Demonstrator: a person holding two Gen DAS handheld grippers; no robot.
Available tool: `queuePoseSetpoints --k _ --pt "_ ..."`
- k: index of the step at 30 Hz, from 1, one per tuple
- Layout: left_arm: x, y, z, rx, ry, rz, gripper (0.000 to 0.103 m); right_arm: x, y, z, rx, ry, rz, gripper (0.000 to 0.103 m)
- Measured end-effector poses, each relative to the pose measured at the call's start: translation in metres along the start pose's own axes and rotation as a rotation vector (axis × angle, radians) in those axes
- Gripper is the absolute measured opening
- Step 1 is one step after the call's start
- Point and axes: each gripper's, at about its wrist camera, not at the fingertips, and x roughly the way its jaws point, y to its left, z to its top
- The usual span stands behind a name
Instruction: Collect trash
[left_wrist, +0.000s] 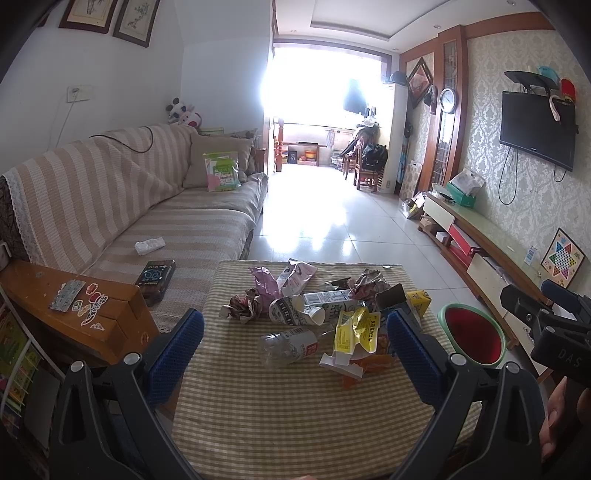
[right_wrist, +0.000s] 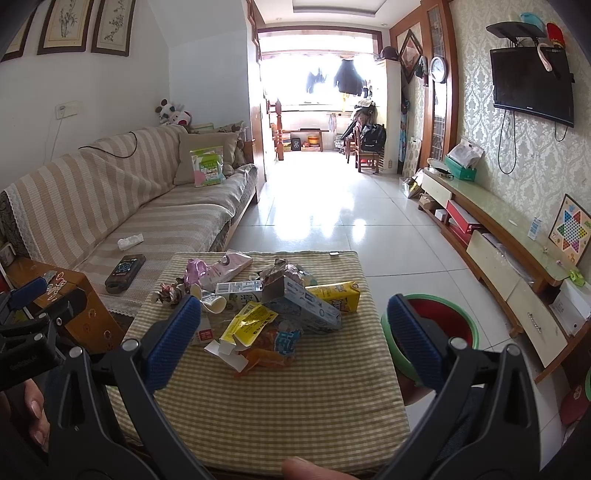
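Note:
A heap of trash lies on a checked-cloth table (left_wrist: 280, 413) (right_wrist: 332, 398): a crushed clear bottle (left_wrist: 288, 345), a yellow wrapper (left_wrist: 356, 330) (right_wrist: 251, 319), a white-blue carton (left_wrist: 327, 300) (right_wrist: 306, 302), a yellow juice box (right_wrist: 338, 295) (left_wrist: 419, 300), crumpled paper (left_wrist: 242, 306) and an orange packet (right_wrist: 269, 350). My left gripper (left_wrist: 295, 332) hovers open over the near side of the heap, nothing between its blue pads. My right gripper (right_wrist: 291, 314) is likewise open above the heap. A green bin with a red liner (left_wrist: 474, 339) (right_wrist: 447, 317) stands right of the table.
A striped sofa (left_wrist: 147, 206) runs along the left with a tissue (left_wrist: 149, 245) and a dark box (left_wrist: 155, 277) on it. A wooden side table (left_wrist: 74, 317) is near left. A TV cabinet (right_wrist: 498, 251) lines the right wall. Tiled floor stretches ahead.

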Motion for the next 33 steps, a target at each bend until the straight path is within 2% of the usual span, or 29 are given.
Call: queuePoseSetpoints --k 33 --pt "-0.0039 -0.0019 0.0033 0.000 -0.001 -0.004 0.095 0.0045 -0.0020 -0.0004 -0.003 0.005 -0.002 0.100"
